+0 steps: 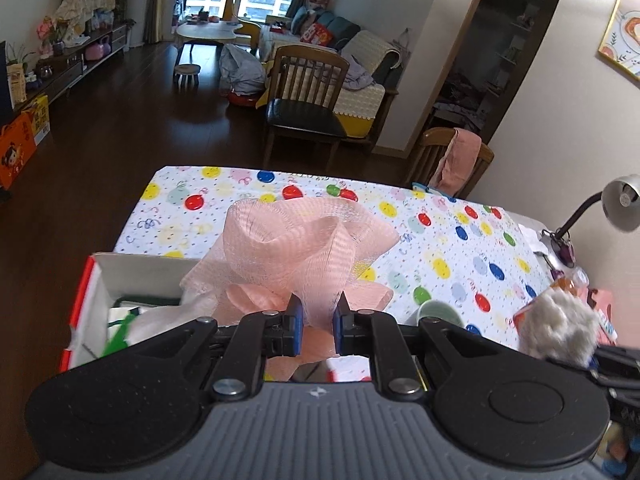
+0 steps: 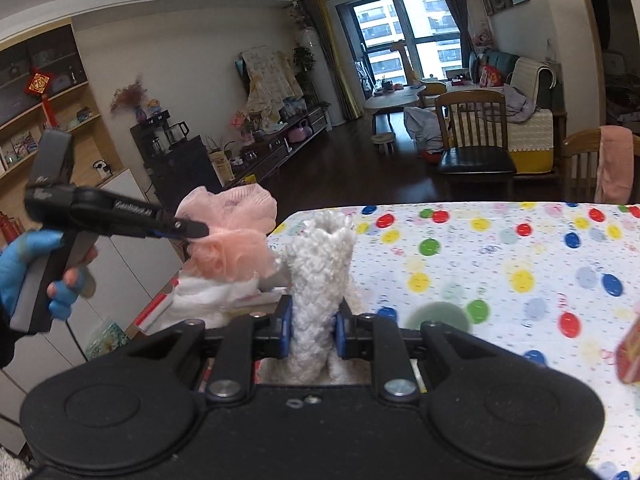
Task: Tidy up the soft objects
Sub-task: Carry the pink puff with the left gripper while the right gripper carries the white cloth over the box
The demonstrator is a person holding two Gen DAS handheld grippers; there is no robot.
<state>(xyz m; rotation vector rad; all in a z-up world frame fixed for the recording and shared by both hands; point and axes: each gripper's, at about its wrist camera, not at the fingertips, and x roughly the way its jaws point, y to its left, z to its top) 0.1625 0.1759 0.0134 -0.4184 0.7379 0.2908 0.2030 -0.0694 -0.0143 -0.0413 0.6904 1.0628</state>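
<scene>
A pink mesh pouf (image 1: 296,248) filled the frame's centre, pinched in the left gripper (image 1: 318,320) above an open box (image 1: 100,280) at lower left. The right gripper (image 2: 312,328) clamped a white fluffy cloth (image 2: 320,272) upright over the balloon-print tablecloth (image 2: 520,260).

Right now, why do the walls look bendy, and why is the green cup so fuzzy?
Left wrist view: the fisheye lens bows the doorway and walls, and the pink mesh bath pouf in the left claw looks sharp. Right wrist view: the ceiling line curves too, the green cup smears with motion blur, and the white fluffy cloth in the right claw stays clear.
</scene>
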